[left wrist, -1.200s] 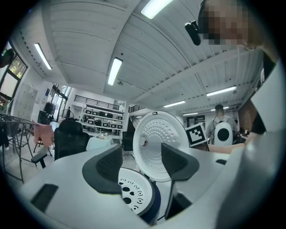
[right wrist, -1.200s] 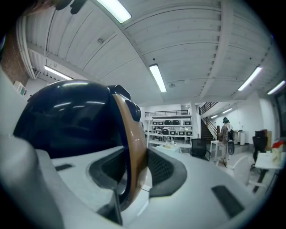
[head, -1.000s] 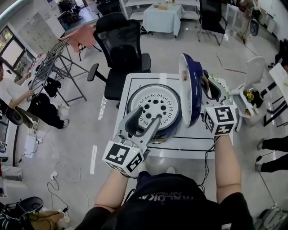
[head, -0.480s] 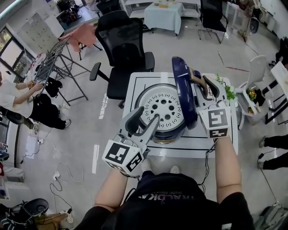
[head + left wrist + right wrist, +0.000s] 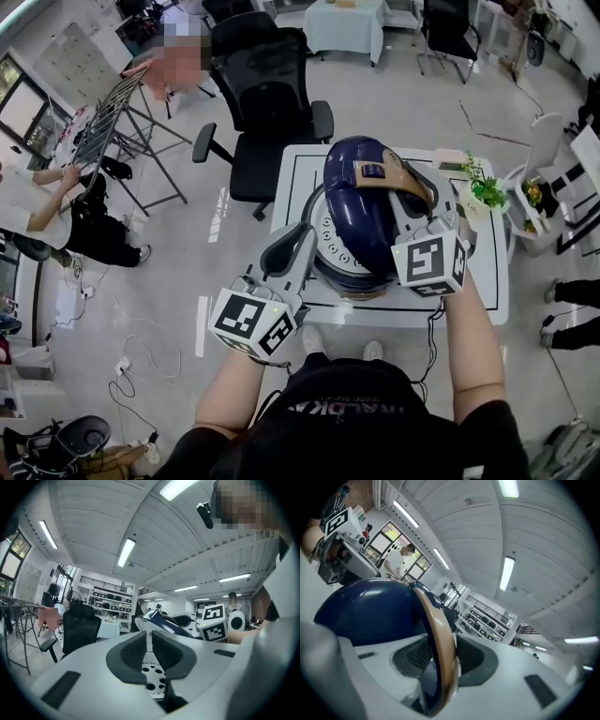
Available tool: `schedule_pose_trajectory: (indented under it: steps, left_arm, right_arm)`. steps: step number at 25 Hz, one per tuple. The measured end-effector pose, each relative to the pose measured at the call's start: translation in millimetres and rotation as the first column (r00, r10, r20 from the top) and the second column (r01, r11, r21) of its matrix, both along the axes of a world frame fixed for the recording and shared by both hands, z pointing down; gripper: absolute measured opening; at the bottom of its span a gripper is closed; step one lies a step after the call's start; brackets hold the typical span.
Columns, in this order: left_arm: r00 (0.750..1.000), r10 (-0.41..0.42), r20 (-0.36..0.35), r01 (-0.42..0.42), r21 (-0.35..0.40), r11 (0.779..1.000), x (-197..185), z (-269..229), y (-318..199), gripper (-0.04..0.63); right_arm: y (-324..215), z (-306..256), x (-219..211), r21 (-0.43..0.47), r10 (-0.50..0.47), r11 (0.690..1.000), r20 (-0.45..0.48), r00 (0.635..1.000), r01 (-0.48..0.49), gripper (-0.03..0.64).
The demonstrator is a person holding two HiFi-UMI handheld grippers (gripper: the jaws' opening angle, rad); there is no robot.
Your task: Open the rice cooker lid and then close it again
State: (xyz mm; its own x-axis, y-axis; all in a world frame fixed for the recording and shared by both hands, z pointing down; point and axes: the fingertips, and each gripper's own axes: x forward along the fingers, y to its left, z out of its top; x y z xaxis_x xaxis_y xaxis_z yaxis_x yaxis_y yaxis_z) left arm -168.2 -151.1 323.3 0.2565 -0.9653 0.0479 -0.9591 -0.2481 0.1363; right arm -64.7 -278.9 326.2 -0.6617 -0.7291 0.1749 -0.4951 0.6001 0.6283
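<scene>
1. Now carrying the navy lid (image 5: pixel 361 216) down over the rice cooker (image 5: pixel 342 279). Stood upright on its hinge a second ago with the perforated inner plate (image 5: pixel 323 239) fully bare; covers most of it at present (only a sliver showing at the left).
2. Sits mid-way along the white table (image 5: pixel 487 286), lid tilted and not yet flat on the pot rim.
3. Holds the tan handle (image 5: pixel 405 183) in the right gripper (image 5: pixel 424 192). Jaws easing apart with the handle between them, though seemingly still bearing on it.
4. Leaves the left gripper (image 5: pixel 302 239) just beside the cooker's near-left edge, touching nothing. Jaws closing to a slim slit, empty.
5. Puts the opening half behind and the closing well along, by the look of it. Left to do: lower the last stretch and press until latched.
6. Beyond the table: black office chair (image 5: pixel 267 84) behind, small green plant (image 5: pixel 487 192) at the right.
</scene>
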Motion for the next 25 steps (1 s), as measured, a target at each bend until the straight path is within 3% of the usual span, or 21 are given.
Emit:
schedule_pose_trajectory:
  steps: [4, 9, 25]
  left_arm:
    - [1.000, 0.001, -0.009, -0.001, 0.012, 1.000, -15.4, -3.5, -1.6, 0.003]
    - [0.999, 0.026, 0.022, -0.026, 0.012, 1.000, -24.9, -1.5, -16.1, 0.003]
    - [0.980, 0.177, 0.086, -0.173, -0.047, 0.984, -15.6, 28.4, -75.5, 0.003]
  right_arm:
    - [11.5, 13.0, -22.7, 0.037, -0.016, 0.999, -0.118, 0.993, 0.021, 0.147]
    - [20.1, 32.7, -45.7, 0.066, -0.027, 0.997, -0.226, 0.974, 0.043, 0.153]
    - [24.4, 61.3, -70.2, 0.076, -0.002, 0.997, -0.364, 0.931, 0.032, 0.163]
